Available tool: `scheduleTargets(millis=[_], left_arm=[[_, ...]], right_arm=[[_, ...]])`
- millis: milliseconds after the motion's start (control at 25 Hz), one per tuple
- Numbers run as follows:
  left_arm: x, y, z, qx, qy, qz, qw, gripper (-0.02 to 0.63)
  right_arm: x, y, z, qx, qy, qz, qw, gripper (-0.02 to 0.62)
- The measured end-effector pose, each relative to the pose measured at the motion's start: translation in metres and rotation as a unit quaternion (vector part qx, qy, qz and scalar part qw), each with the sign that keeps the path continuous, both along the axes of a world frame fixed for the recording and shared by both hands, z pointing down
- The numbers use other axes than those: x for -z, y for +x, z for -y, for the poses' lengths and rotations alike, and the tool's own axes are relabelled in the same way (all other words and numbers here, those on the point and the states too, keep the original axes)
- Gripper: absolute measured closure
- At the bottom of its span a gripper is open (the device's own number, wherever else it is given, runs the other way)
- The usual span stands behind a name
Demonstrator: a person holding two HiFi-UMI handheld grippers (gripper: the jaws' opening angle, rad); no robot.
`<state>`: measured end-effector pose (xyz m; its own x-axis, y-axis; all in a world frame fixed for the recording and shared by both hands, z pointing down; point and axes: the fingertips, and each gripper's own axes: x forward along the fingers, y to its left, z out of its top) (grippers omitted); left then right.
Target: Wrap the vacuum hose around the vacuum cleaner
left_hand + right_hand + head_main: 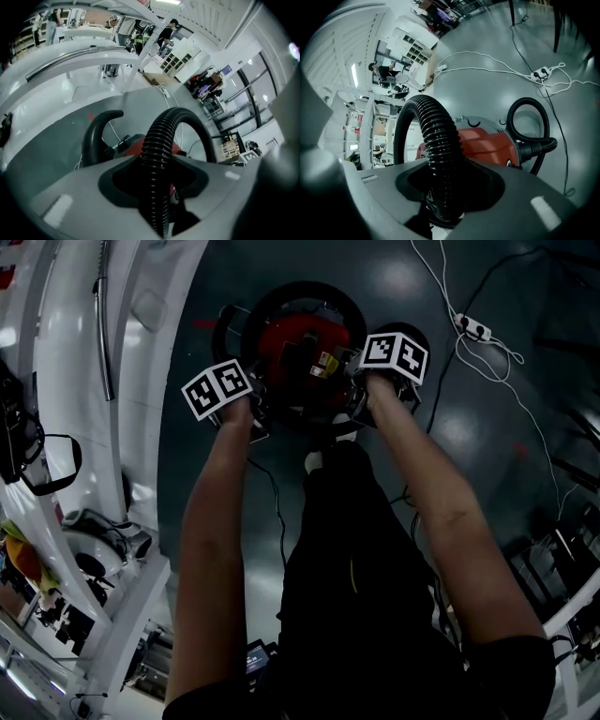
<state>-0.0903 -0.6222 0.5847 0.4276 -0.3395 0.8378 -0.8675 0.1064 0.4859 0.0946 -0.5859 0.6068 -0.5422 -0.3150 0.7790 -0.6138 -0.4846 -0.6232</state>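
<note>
The red vacuum cleaner [305, 351] stands on the grey floor just beyond my two grippers. Its black ribbed hose [281, 296] curves round the far side of the body. My left gripper [257, 414] is at the cleaner's left side and is shut on the hose [161, 136], which runs up between the jaws and arches over the red body [133, 143]. My right gripper [362, 399] is at the right side, likewise shut on the hose [436, 136]. Beyond it lie the red body [487, 143] and a smaller hose loop [525, 108].
A white power strip [473, 329] with thin white cables lies on the floor at the far right. A white curved structure [84, 352] runs along the left. The person's dark trousers [347, 559] fill the near middle. A thin black cord [278, 512] trails beside them.
</note>
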Motion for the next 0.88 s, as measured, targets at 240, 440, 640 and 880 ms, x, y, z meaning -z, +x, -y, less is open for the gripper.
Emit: scheduleTargets(millis=[240,440,640,880], left_arm=[[-0.004,-0.008,0.005,-0.006,0.008,0.013,0.9999,0.43],[-0.005,-0.007,0.008,0.006,0.035,0.021,0.9991,0.433],[-0.008,-0.004,0.01,0.016,0.062,0.056,0.9964,0.443],[-0.023,-0.01,0.002,-0.036,0.041,0.144,0.9881,0.506]], right_arm=[[-0.006,-0.006,0.008,0.05,-0.002,-0.015,0.999,0.414],[-0.012,-0.005,0.009,0.057,-0.008,-0.033,0.998,0.407],[-0.018,-0.004,0.007,0.092,-0.009,-0.068,0.993,0.393],[-0.018,-0.002,0.017,0.216,0.027,-0.137,0.966,0.39]])
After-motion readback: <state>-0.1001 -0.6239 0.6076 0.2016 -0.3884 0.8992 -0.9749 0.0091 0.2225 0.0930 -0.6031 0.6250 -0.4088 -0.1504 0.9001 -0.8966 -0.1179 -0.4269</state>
